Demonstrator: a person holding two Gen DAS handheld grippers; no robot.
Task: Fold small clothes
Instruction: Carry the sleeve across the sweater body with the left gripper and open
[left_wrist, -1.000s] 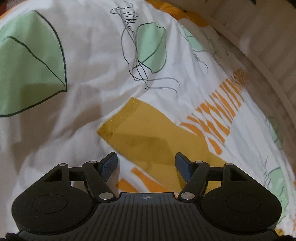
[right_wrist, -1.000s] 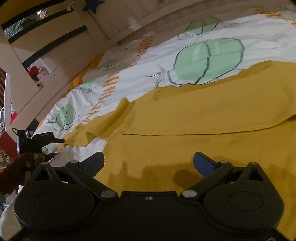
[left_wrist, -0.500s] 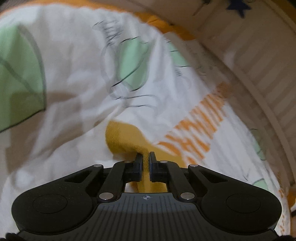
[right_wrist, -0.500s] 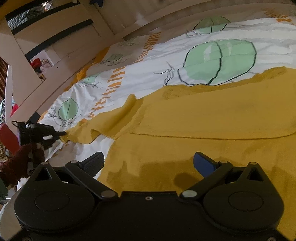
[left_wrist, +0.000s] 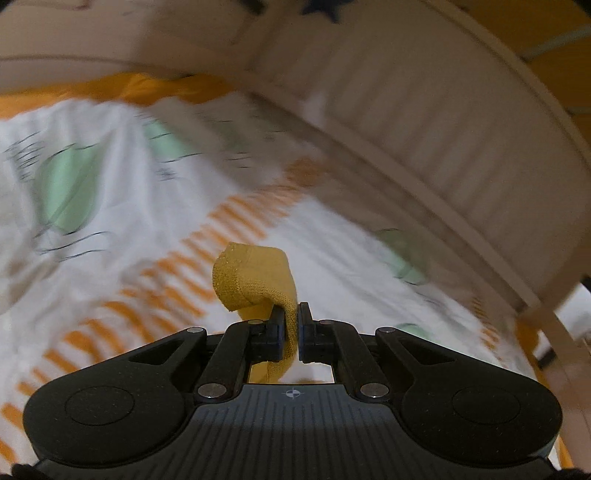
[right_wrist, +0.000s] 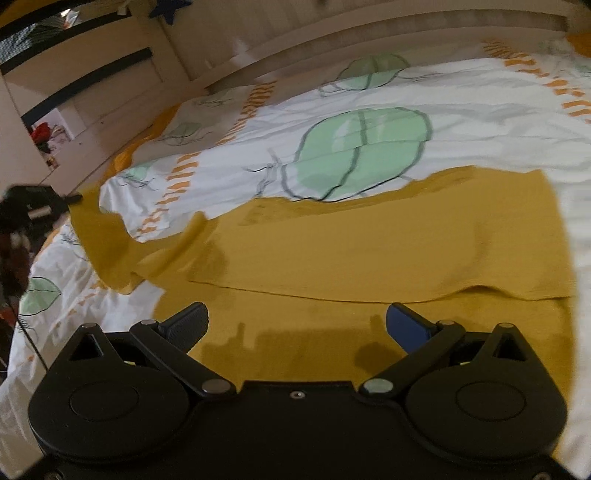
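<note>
A mustard-yellow knit garment lies spread on the bed, with one flap folded over its body. My left gripper is shut on the garment's sleeve end and holds it lifted above the duvet. In the right wrist view the left gripper shows at the far left, holding the raised sleeve. My right gripper is open and empty, hovering just over the near part of the garment.
The bed has a white duvet with green leaf and orange stripe prints. A pale slatted bed rail curves along the far side. White furniture with dark gaps stands beyond the bed at left.
My left gripper closed on the sleeve end and lifted it off the duvet, swinging toward the bed rail. My right gripper stayed open, shifting slightly over the garment.
</note>
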